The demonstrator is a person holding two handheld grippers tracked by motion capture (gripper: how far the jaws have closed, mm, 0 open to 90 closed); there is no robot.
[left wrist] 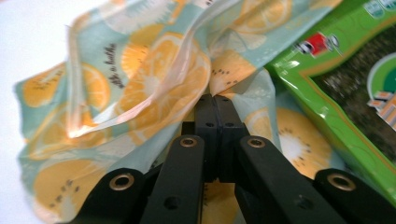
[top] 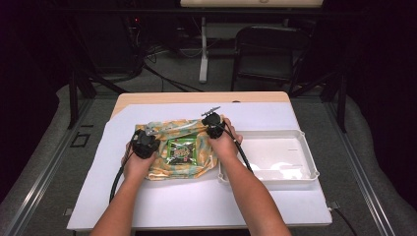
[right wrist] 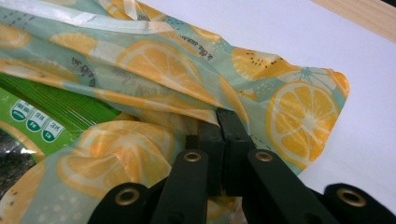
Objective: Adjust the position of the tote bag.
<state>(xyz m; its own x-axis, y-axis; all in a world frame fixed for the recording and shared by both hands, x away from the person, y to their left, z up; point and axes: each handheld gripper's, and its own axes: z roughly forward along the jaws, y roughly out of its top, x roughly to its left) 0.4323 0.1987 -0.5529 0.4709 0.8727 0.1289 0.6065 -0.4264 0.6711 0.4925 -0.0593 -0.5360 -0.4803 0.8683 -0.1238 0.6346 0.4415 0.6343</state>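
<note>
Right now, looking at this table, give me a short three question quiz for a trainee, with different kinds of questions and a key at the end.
1. True or false: the left gripper and the right gripper are each shut on the citrus-print bag.
2. Multiple choice: where does the white tray sit relative to the bag? A) on the person's right of it B) on the person's left of it C) underneath it
3. Fill in: the packet lying in the middle of the bag is mostly ____ in colour.

Key: 1 true; 2 A; 3 green
</note>
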